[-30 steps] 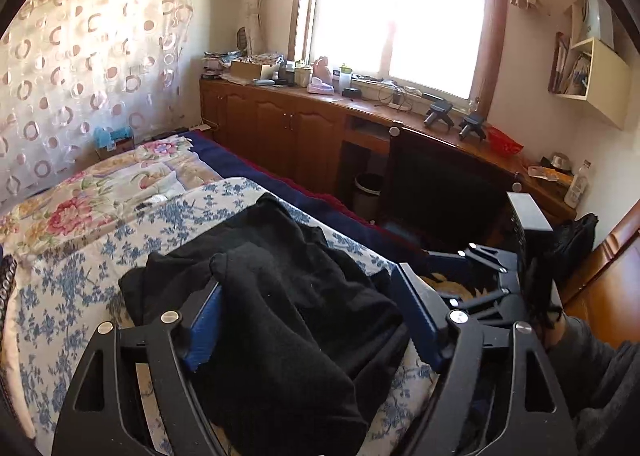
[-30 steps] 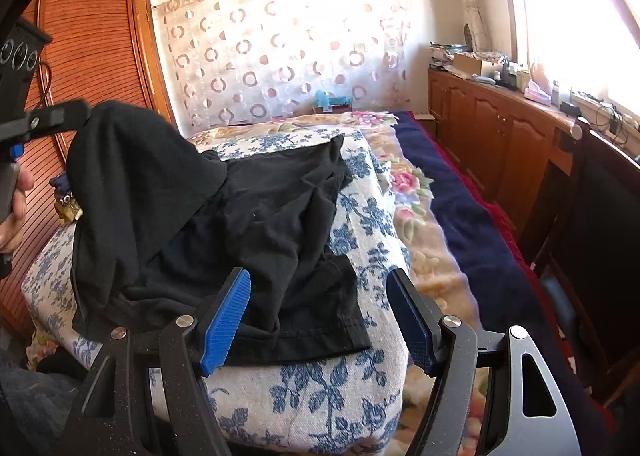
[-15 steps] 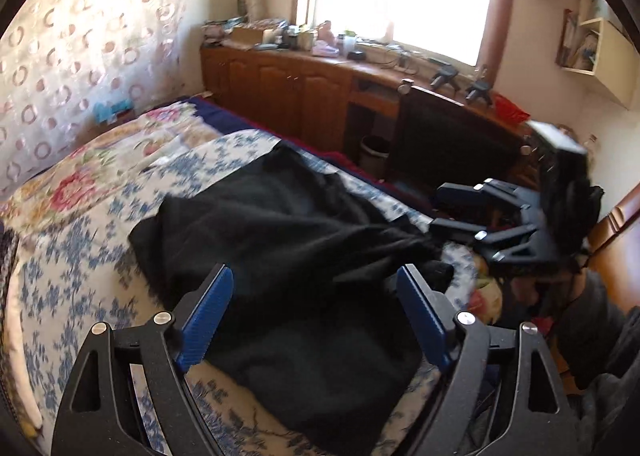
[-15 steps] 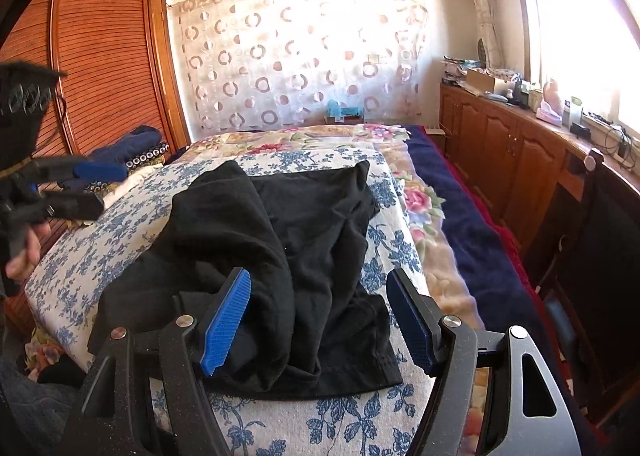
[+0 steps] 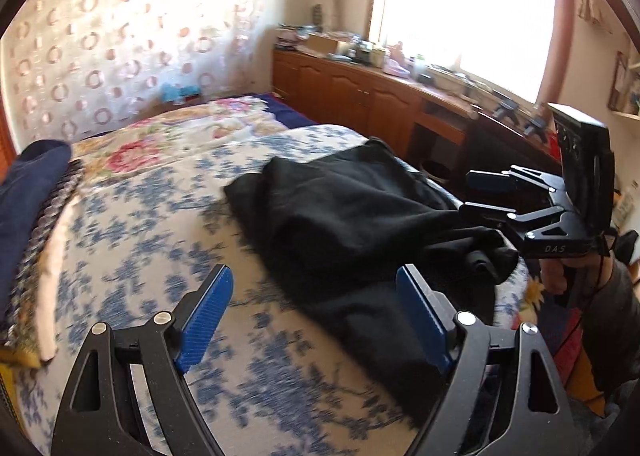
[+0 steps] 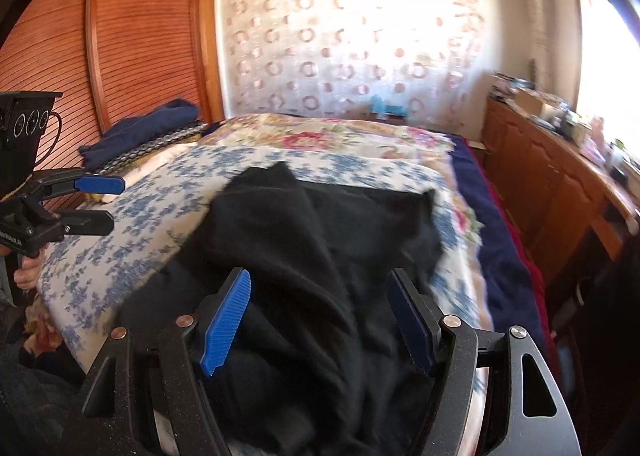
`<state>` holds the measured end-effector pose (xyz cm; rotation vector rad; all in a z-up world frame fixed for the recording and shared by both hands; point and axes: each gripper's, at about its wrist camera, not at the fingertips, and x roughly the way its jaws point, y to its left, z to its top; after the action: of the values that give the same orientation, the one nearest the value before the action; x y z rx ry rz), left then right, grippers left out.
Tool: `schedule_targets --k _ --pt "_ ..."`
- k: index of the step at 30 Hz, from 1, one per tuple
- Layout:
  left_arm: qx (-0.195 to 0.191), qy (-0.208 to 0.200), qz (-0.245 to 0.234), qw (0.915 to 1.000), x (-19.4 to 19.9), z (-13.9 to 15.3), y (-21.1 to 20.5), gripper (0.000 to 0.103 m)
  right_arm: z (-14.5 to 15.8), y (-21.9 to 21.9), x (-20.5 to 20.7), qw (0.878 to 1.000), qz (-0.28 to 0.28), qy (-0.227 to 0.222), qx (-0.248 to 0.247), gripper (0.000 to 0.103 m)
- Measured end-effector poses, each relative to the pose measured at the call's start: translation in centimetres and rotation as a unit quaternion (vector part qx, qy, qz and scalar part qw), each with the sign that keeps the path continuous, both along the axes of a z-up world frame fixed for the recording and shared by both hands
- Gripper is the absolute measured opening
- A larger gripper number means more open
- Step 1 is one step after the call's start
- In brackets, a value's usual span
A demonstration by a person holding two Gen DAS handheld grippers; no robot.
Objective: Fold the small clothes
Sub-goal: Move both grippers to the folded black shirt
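Black, soft knit garment [image 5: 360,224], loosely heaped and partly doubled over on blue-floral quilted bed cover [image 5: 132,240]. Left gripper [image 5: 316,316]: blue-padded fingers [image 5: 204,312] spread wide, nothing between them; garment's near hem just ahead and toward the right-hand finger. Right gripper [image 6: 320,320]: fingers [image 6: 226,322] likewise apart, empty, poised just above rumpled cloth lying between and beyond them. Folded navy pile [image 6: 140,132] well beyond the left fingers, at the bed's far side. Likely handling: light, limp, no stiffness, prone to sag and slide off a shallow pinch; thick folds bulky. Suggested hold: outer hem or corner at each side, single layer pinched deeply, both edges drawn taut before folding.
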<state>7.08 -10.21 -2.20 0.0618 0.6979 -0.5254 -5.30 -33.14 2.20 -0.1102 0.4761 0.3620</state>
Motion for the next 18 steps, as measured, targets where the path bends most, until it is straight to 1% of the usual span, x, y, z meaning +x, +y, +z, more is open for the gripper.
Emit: schedule_targets --k 5,8,11,14,16,17,18 --pt "-0.014 -0.004 0.035 0.9993 -0.2 -0.1 2.8 0.084 1.1 4.3 3.1 0.998 0.065 0.018 -0.02 0.072" --pt "-0.018 -0.009 0.05 0.9986 -0.2 0.0 4.0 0.084 1.4 7.2 5.2 0.993 0.106 0.039 -0.036 0.068" --pt "-0.023 -0.008 0.06 0.9979 -0.2 -0.1 4.9 0.084 1.3 9.4 7.3 0.988 0.13 0.057 -0.06 0.067" --pt "-0.025 -0.005 0.064 0.9976 -0.1 -0.4 5.4 0.084 1.1 11.5 9.4 0.983 0.139 0.073 -0.092 0.066" --pt "-0.027 -0.004 0.064 0.9976 -0.1 -0.7 5.5 0.084 0.4 12.3 10.3 0.981 0.132 0.082 -0.119 0.066" --pt "-0.027 -0.002 0.063 0.9976 0.0 -0.9 5.5 0.084 0.0 12.7 11.0 0.979 0.128 0.088 -0.13 0.063" --pt "-0.028 -0.001 0.063 0.9977 0.0 -1.0 5.5 0.084 -0.6 13.0 11.6 0.977 0.125 0.094 -0.145 0.057"
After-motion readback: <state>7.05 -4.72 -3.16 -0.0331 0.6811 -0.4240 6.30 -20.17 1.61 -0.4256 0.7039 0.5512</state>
